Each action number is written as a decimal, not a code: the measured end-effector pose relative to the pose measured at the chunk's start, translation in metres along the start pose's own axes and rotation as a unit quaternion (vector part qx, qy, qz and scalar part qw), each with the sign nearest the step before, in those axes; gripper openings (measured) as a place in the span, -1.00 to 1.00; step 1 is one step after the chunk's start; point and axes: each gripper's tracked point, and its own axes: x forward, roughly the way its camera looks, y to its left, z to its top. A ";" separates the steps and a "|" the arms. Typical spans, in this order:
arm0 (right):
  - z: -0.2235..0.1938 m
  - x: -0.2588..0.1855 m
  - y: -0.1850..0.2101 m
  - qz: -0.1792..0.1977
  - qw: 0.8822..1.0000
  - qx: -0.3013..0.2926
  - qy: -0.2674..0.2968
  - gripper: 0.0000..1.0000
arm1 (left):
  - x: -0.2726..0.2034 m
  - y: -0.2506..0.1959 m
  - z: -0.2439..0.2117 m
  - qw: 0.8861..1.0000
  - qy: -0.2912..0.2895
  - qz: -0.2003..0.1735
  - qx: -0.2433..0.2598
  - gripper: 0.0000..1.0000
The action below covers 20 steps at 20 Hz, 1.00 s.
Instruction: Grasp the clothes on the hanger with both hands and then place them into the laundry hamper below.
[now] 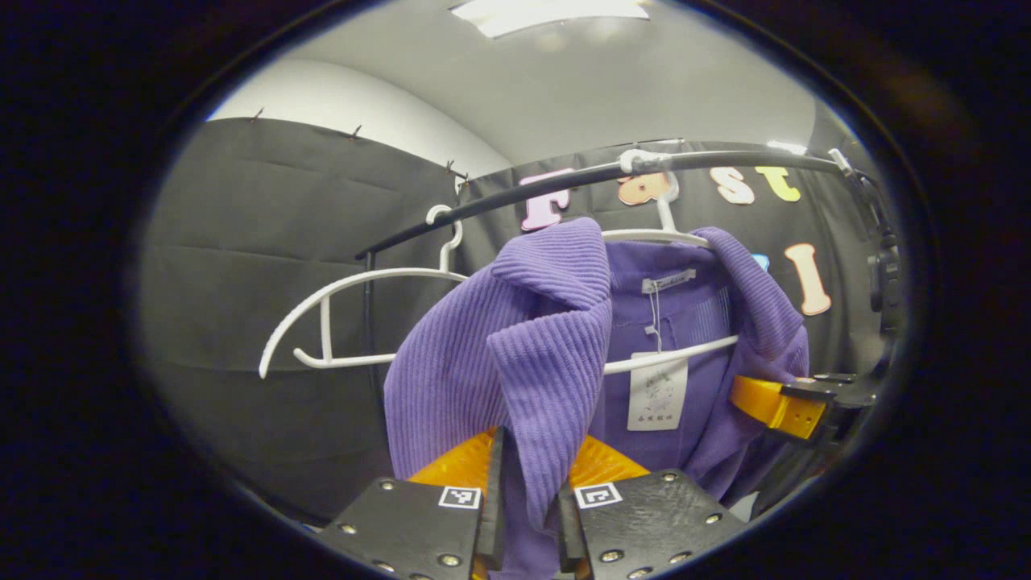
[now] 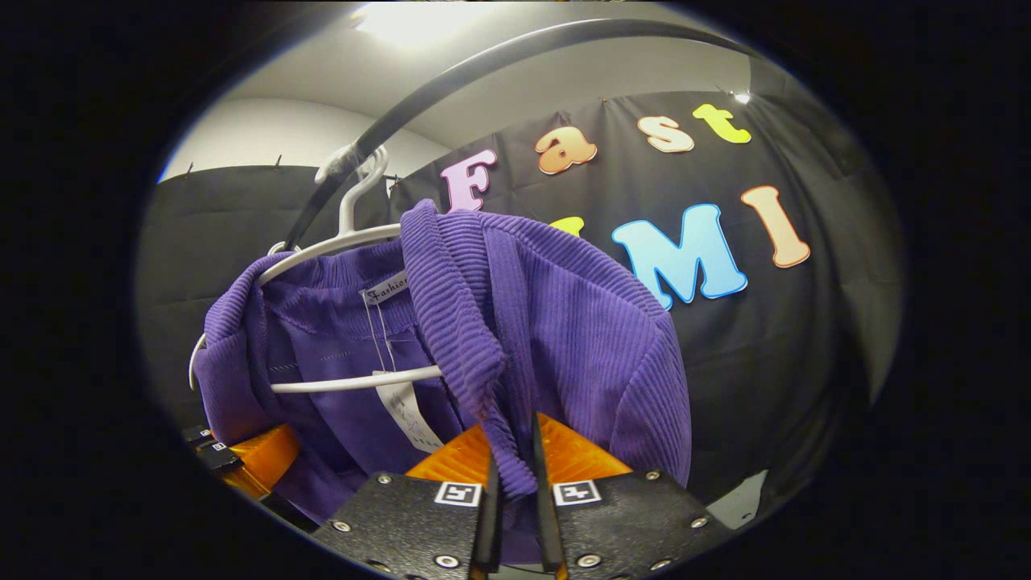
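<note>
- The purple ribbed garment (image 1: 515, 354) hangs on a white hanger (image 1: 672, 234), which hooks over a dark rail (image 1: 564, 179). Its front panels fall open, and paper tags (image 1: 656, 391) hang at the inside of the collar.
- Left gripper (image 1: 527, 503): the jaws are clenched on the folded front edge of the garment, with cloth running down between both fingers.
- Right gripper (image 2: 513, 491): the jaws are clenched on the opposite front edge, with a narrow ribbed strip pinched between both fingers. In the left gripper view, this gripper sits at the far side of the garment (image 1: 793, 407).
- A second, bare white hanger (image 1: 354, 318) hangs on the same rail, just beside the loaded one.
- The laundry hamper is below the field of both cameras; its position cannot be confirmed.
- Step in hand, as judged: free the shoulders from the hanger. Keep both grips firm, spread the edges outward and lift them so that each shoulder slides off its hanger arm.
- Caution: pulling straight down risks dragging the hanger off the rail or snagging the collar.
</note>
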 end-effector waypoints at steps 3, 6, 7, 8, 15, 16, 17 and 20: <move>0.011 -0.005 -0.008 -0.004 0.999 -0.032 -0.021 -0.91 | -0.006 0.025 0.013 0.999 -0.016 0.043 0.003 -1.00; 0.051 -0.023 -0.024 -0.033 0.994 -0.040 -0.093 -0.96 | -0.013 0.022 0.025 0.999 -0.024 0.030 0.005 -0.88; 0.064 -0.029 -0.026 -0.039 0.992 -0.044 -0.110 -0.96 | -0.017 0.026 0.031 0.999 -0.028 0.031 0.008 -0.98; 0.073 -0.032 -0.028 -0.045 0.990 -0.053 -0.121 -0.97 | -0.020 0.028 0.036 0.999 -0.031 0.028 0.009 -0.88; 0.123 -0.048 -0.050 -0.086 0.975 -0.105 -0.175 -0.97 | -0.043 0.070 0.078 0.997 -0.063 0.051 0.012 -0.88; 0.129 -0.046 -0.053 -0.090 0.973 -0.117 -0.180 -0.97 | -0.044 0.075 0.084 0.996 -0.069 0.053 0.021 -0.89; 0.136 -0.044 -0.057 -0.094 0.969 -0.129 -0.188 -0.96 | -0.043 0.079 0.090 0.995 -0.077 0.054 0.031 -0.89; 0.158 -0.041 -0.068 -0.103 0.962 -0.152 -0.204 -1.00 | -0.038 0.099 0.110 0.992 -0.099 0.061 0.053 -0.97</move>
